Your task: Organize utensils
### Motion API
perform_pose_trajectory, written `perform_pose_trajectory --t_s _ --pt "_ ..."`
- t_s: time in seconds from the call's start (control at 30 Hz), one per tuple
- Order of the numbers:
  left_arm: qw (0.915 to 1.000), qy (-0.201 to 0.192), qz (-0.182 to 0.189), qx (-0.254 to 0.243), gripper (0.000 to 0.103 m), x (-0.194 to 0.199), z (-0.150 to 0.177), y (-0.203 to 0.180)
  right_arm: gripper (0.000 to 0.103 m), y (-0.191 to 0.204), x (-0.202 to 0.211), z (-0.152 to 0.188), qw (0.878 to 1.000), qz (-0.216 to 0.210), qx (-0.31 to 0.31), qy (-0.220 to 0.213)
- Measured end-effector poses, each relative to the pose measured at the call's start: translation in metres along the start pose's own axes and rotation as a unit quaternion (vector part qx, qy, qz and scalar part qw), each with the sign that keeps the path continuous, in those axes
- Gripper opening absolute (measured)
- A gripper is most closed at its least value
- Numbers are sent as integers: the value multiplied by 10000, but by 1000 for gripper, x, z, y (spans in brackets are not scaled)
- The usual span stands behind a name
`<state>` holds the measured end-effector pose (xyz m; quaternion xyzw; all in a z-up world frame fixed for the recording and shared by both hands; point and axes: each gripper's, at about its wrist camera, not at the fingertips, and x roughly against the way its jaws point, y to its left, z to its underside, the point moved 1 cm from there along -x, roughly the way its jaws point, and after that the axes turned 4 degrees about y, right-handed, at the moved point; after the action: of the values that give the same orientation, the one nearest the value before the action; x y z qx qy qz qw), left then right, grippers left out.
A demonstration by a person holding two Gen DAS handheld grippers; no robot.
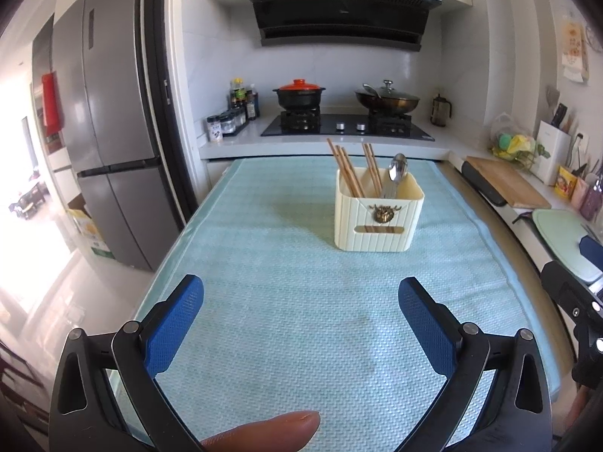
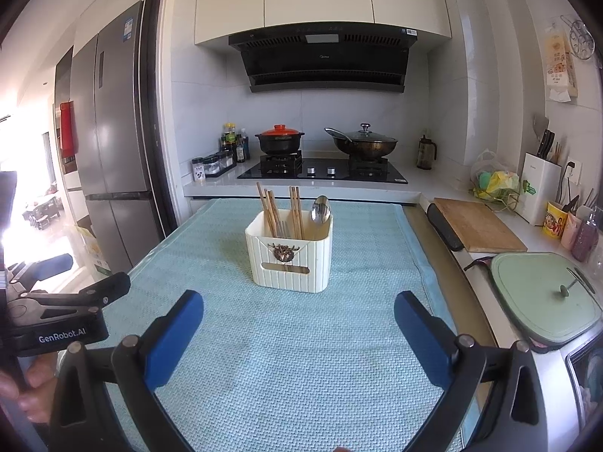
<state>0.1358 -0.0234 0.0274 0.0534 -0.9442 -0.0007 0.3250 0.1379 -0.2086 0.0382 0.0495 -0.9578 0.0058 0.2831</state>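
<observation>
Kitchen mat | holder ahead, apart | left tool, right tool spread wide, empty

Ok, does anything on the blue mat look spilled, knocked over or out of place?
Nothing stands out. The cream utensil holder stands upright on the mat, chopsticks and spoon standing inside it. No utensils lie loose, and both hand-held grippers, left and right, are open and empty.

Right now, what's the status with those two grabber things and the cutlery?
Left hand-held gripper open, empty. Right hand-held gripper open, empty. Chopsticks and spoon upright in caddy. Mat between: nothing in the way.
</observation>
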Motion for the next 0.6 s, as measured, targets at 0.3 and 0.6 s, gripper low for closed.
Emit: perform_pose_trajectory --t_s 0.3,0.6 --pt "10000 40 2 0 103 -1 1 5 103 8 0 0 10000 -18 55 9" --pt "10000 -8 18 -26 103 3 -1 5 103 11 -1 0 9999 -70 74 57"
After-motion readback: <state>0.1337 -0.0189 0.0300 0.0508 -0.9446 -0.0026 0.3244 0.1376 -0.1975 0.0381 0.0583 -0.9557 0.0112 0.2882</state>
